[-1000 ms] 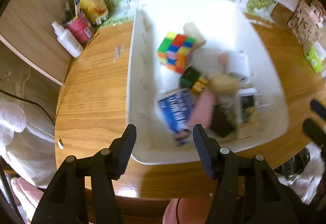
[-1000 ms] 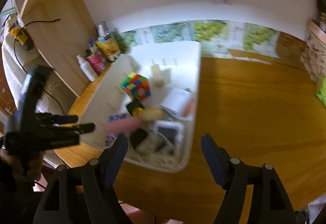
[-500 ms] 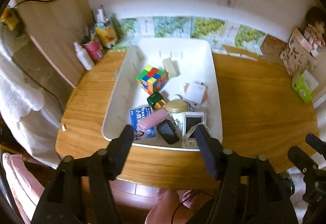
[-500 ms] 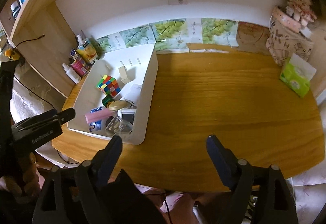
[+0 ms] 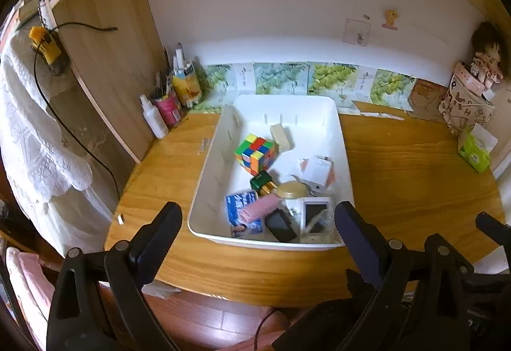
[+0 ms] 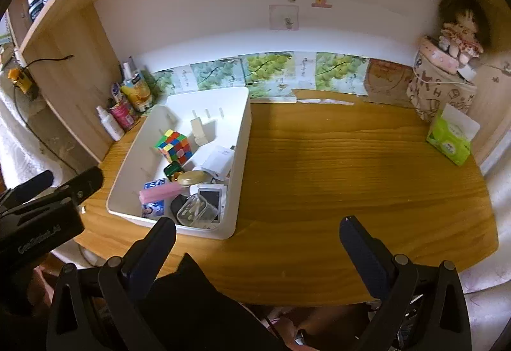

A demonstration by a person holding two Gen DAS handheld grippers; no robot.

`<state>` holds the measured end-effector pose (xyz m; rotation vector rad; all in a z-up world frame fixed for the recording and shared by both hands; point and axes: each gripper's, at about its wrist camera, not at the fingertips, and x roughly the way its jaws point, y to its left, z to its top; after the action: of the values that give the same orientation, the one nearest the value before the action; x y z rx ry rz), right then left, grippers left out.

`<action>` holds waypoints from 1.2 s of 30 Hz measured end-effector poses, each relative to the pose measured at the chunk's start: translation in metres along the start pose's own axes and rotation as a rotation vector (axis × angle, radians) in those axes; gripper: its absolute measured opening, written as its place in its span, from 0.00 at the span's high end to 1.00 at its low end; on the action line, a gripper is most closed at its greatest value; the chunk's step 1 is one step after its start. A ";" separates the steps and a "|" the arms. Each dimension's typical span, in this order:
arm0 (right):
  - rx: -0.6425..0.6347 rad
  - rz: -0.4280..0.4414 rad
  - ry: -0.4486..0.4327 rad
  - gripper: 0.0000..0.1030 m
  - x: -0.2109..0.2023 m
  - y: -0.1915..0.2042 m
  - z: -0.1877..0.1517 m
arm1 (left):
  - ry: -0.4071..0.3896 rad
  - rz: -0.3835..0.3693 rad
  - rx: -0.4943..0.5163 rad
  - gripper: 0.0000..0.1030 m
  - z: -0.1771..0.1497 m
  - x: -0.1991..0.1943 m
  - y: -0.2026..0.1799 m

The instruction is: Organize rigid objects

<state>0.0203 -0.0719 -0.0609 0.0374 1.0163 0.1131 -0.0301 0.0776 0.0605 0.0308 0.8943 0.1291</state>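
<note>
Wooden desk point(image 6: 351, 165) under our grippers carries a white bin point(image 5: 346, 159) at its left, holding a colour cube point(image 5: 255, 153), pink case point(image 5: 259, 210), black charger point(image 5: 281, 224) and white box point(image 6: 218, 160). Right of it the wood lies bare. Our left gripper point(image 5: 257, 223) and right gripper point(image 6: 257, 232) gape wide, holding nothing.

blue card point(image 5: 241, 206) | half under pink bar point(image 5: 259, 209); print blurred (unreadable) | black device point(image 6: 177, 206) | partly behind clear box point(image 6: 197, 211)

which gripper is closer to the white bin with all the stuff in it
Left. The left gripper hangs open just in front of the white bin's near edge, facing it. The right gripper is open too, off to the bin's right over bare wooden table.
</note>
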 end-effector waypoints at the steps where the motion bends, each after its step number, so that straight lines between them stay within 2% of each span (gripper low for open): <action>1: 0.003 -0.011 0.005 0.00 0.002 0.002 0.001 | -0.008 -0.006 -0.001 0.06 0.000 -0.001 0.002; 5: 0.006 -0.032 -0.011 0.00 0.000 0.009 0.003 | -0.051 -0.026 0.006 0.06 0.007 -0.001 0.008; 14: 0.044 -0.100 0.001 0.00 0.003 0.012 0.002 | -0.073 -0.099 0.095 0.05 0.015 0.006 -0.003; 20: 0.039 -0.121 0.011 0.00 0.003 0.015 0.001 | -0.061 -0.092 0.103 0.04 0.016 0.009 -0.004; 29: 0.005 -0.112 0.025 0.00 0.008 0.022 0.004 | -0.055 -0.051 0.072 0.04 0.013 0.010 0.005; 36: -0.021 -0.101 0.030 0.00 0.012 0.030 0.007 | -0.041 -0.047 0.057 0.04 0.012 0.013 0.010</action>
<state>0.0301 -0.0406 -0.0651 -0.0342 1.0447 0.0323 -0.0139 0.0892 0.0588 0.0655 0.8568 0.0584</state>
